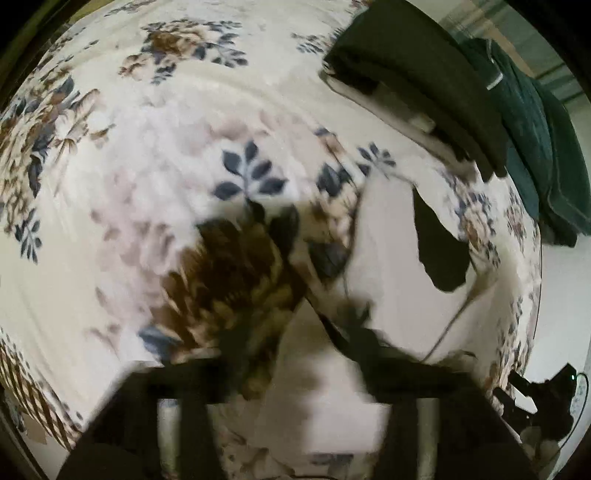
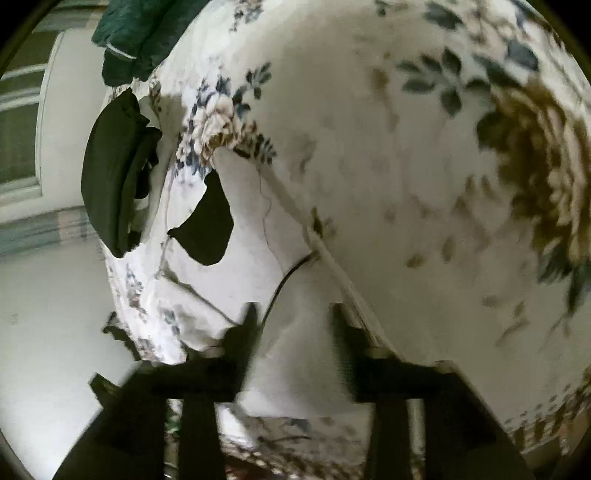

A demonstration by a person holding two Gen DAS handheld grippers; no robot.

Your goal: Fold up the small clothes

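Note:
A white garment (image 1: 391,236) with a black patch (image 1: 439,243) lies on the floral bedspread (image 1: 129,147). In the right wrist view the same white garment (image 2: 243,266) shows its black patch (image 2: 207,225). My left gripper (image 1: 295,332) stands open over the garment's near edge, its fingers blurred, with white cloth lying between them. My right gripper (image 2: 291,325) is open with the garment's white cloth between its fingers. The frames do not show the cloth pinched by either.
A folded black garment (image 1: 417,77) lies on a white one at the bed's far right edge, with a dark green garment (image 1: 535,136) beside it. Both show in the right wrist view: black garment (image 2: 110,177), green garment (image 2: 136,33). The bed edge and pale floor (image 2: 44,314) are at the left.

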